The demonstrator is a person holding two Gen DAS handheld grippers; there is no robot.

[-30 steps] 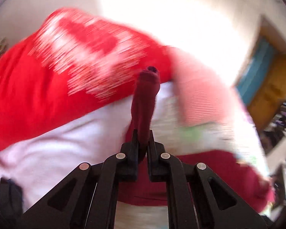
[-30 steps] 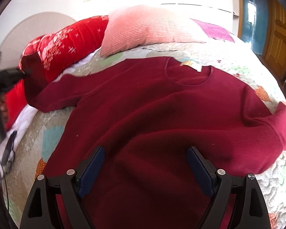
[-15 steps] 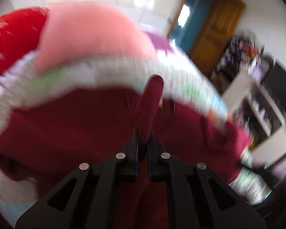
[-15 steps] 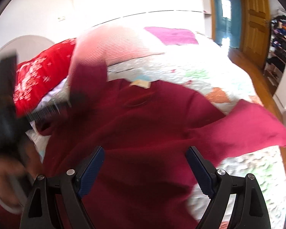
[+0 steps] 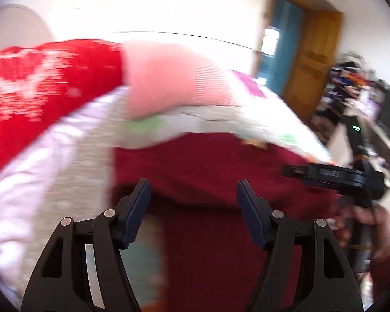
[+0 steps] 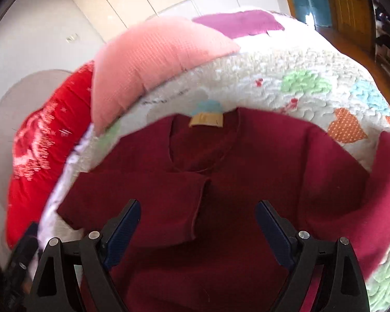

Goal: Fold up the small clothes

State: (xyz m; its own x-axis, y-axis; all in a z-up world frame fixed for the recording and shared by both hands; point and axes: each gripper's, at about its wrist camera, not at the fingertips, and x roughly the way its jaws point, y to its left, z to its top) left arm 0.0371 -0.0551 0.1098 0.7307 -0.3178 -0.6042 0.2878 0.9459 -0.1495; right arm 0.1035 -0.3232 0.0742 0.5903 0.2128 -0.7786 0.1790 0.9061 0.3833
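Observation:
A dark red sweater (image 6: 247, 182) lies flat on the quilted bed, collar and tan label (image 6: 206, 119) away from me. Its left sleeve (image 6: 137, 202) is folded across the chest; the right sleeve (image 6: 387, 187) lies out to the right. My right gripper (image 6: 197, 226) is open and empty above the chest. My left gripper (image 5: 193, 208) is open and empty over the sweater's (image 5: 208, 171) left side. The right gripper (image 5: 332, 175) shows at the right of the left wrist view, held by a hand.
A pink pillow (image 6: 153, 59) and a red patterned cushion (image 6: 46, 140) lie at the head of the bed. The patchwork quilt (image 6: 312, 83) covers the bed. A wooden door (image 5: 312, 62) and cluttered shelves (image 5: 364, 98) stand at the right.
My left gripper carried the left sleeve across the chest, let it go and opened. My right gripper moved closer to the collar and stayed open.

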